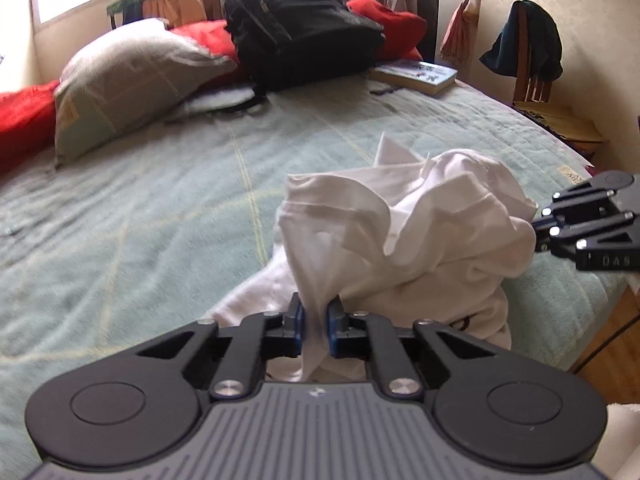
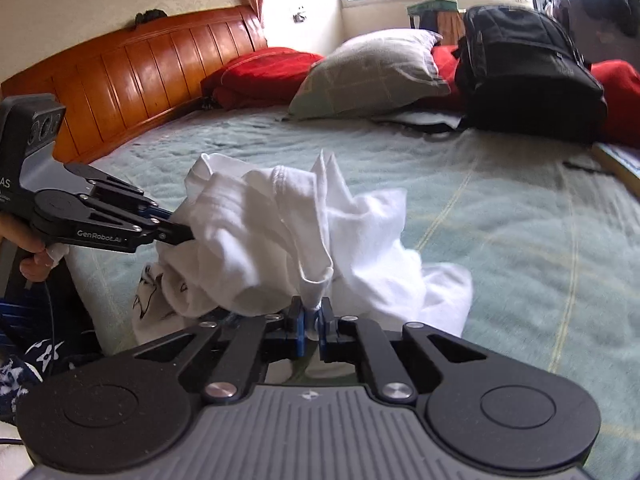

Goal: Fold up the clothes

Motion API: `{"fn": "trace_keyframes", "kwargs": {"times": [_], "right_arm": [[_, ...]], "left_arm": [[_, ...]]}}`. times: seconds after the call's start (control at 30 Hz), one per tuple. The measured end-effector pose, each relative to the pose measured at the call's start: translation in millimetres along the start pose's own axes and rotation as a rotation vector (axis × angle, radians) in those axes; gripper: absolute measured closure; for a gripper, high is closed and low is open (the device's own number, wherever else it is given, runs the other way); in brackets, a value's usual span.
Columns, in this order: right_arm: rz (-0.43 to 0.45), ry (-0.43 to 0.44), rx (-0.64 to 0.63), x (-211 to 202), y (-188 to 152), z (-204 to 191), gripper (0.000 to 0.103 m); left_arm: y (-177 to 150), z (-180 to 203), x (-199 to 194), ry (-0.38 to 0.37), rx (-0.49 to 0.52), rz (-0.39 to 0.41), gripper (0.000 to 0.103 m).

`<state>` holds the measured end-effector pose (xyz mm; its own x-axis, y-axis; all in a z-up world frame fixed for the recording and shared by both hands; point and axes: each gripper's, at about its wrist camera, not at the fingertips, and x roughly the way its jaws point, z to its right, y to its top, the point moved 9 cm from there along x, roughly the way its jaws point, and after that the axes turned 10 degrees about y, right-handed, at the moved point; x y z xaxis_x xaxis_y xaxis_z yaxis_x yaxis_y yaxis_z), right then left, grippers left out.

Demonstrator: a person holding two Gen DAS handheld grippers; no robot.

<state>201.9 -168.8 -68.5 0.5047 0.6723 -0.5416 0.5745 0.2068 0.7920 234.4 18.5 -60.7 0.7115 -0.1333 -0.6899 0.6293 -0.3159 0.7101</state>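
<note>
White shirt (image 1: 404, 236) gathered in a loose, crumpled heap near the foot edge of the bed (image 1: 152, 200), held at two places at once. The left gripper (image 1: 316, 320) has its fingers (image 1: 295, 322) drawn nearly together on a narrow twist of the cloth, which runs up from between them into the heap; the right gripper (image 2: 314, 320) has its fingers (image 2: 296, 326) closed likewise on a thin bunched hem. In the right wrist view the left gripper enters the shirt from the side toward the wooden headboard (image 2: 132, 68), with the person's hand (image 2: 28, 248) at its handle. Two separated grips of this kind probably serve to lift the shirt and spread it, since a crumpled garment gives no straight edge to fold along; part of the cloth rests on the bed while the upper folds stand raised between the grippers. A printed mark shows on the shirt's lower part. The shirt lies unfolded, with no flat crease visible anywhere in it. The pillow (image 1: 132, 76), backpack (image 1: 296, 32) and book (image 1: 416, 74) lie on the far side of the bed from the shirt, well apart from it, leaving bare bedspread beyond the shirt on which it could be laid out.
</note>
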Motion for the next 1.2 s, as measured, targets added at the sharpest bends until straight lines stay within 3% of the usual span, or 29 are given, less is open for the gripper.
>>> {"fn": "trace_keyframes", "kwargs": {"times": [0.27, 0.53, 1.1, 1.2], "right_arm": [[0.065, -0.056, -0.035, -12.3, 43.0, 31.0, 0.095], [0.044, -0.11, -0.052, 7.3, 80.7, 70.1, 0.095], [-0.046, -0.307, 0.009, 78.1, 155.0, 184.6, 0.095], [-0.085, -0.335, 0.033, 99.7, 162.4, 206.6, 0.095]], "left_arm": [[38.1, -22.0, -0.2, 0.093, 0.025, 0.065, 0.095], [81.5, -43.6, 25.1, 0.17, 0.056, 0.091, 0.095], [136.4, -117.1, 136.9, 0.276, 0.036, 0.009, 0.096], [136.8, -125.0, 155.1, 0.252, -0.003, -0.013, 0.097]]}}
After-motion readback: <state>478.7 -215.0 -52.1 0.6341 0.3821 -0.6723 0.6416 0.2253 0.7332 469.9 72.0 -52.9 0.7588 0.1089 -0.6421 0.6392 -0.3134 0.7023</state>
